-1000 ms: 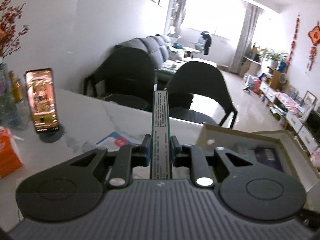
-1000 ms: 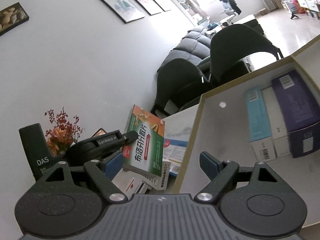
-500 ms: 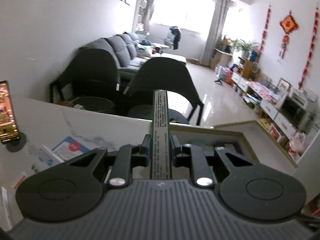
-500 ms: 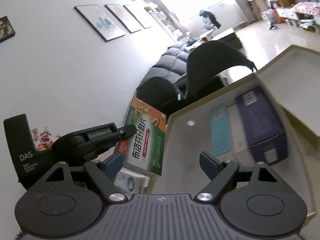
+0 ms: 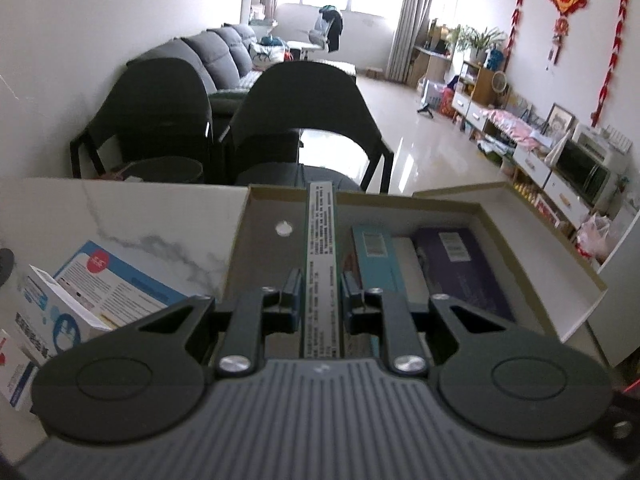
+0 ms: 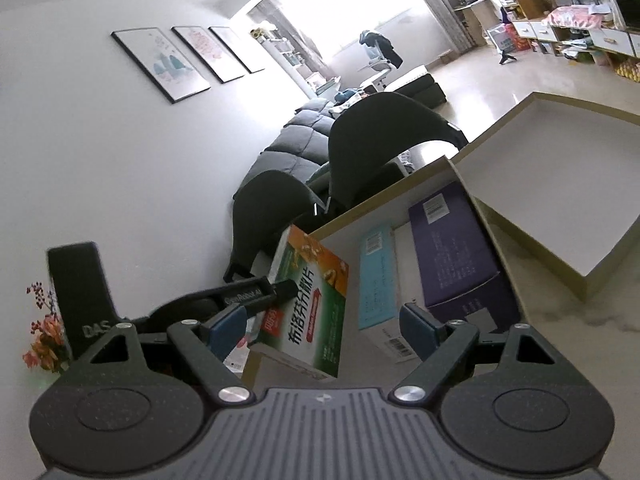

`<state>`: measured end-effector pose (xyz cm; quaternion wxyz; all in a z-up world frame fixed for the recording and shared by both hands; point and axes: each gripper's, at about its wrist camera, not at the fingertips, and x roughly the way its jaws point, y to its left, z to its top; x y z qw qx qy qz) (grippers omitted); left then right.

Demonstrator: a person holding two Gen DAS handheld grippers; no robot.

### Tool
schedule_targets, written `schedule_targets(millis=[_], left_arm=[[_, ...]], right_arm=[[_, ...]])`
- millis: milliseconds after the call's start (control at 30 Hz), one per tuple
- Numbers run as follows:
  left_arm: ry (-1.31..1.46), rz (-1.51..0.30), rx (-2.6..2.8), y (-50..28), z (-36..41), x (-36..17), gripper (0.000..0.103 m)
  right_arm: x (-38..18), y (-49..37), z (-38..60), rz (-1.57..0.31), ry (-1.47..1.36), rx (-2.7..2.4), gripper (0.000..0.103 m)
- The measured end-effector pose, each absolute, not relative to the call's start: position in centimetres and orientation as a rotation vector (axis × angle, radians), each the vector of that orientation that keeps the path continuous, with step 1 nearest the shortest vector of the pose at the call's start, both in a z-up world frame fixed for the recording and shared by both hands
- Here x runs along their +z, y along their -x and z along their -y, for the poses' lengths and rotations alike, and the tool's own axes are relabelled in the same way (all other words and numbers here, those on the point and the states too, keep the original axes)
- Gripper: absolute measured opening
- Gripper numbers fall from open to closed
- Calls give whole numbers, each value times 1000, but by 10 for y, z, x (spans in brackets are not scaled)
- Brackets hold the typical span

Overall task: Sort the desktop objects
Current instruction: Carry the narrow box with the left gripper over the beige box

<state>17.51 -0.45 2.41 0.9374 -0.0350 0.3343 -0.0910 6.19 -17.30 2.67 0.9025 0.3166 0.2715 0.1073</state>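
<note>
Nearest in the left wrist view, the left gripper [image 5: 321,296] is clenched on a green medicine box [image 5: 322,264], held edge-up so that only its narrow printed side shows between the pads. The right wrist view shows the same green medicine box [image 6: 306,304] face-on, orange at its top corner, pinched by the left gripper [image 6: 280,290] reaching in from the left. The right gripper [image 6: 322,330] has its jaws released and wide apart, with nothing between them; it hangs just in front of the tray.

Just beyond, the held box hangs over the near left part of the open cardboard tray [image 5: 256,236], above its bare floor. To its right, already lying in the tray, are a light blue box [image 5: 376,256], a white box [image 5: 408,264] and a dark purple box [image 5: 464,268], packed side by side. On the worktop [image 5: 120,216] left of the tray, a blue and white box [image 5: 116,284] and other cartons wait unsorted. A second shallow tray [image 6: 560,168] sits to the right, seemingly empty.

The step in hand looks like placing the green box beside the light blue one. The next move probably calls for lowering it into the free space, keeping it clear of the tray's wall, laying it parallel to its neighbours, then opening the jaws. Far off, two dark chairs [image 5: 304,120] stand at the worktop's far edge.
</note>
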Motion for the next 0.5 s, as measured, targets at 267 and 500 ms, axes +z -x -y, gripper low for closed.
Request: schedule_targets(millis=[267,500], left_arm=[[68,-750,-186,-194,20,8,18],[130,-802,-194,-202,16,0,19]], right_arm=[[21,-66,186,-555,-669,176,86],[16,-66,195,-556,-681,153,86]])
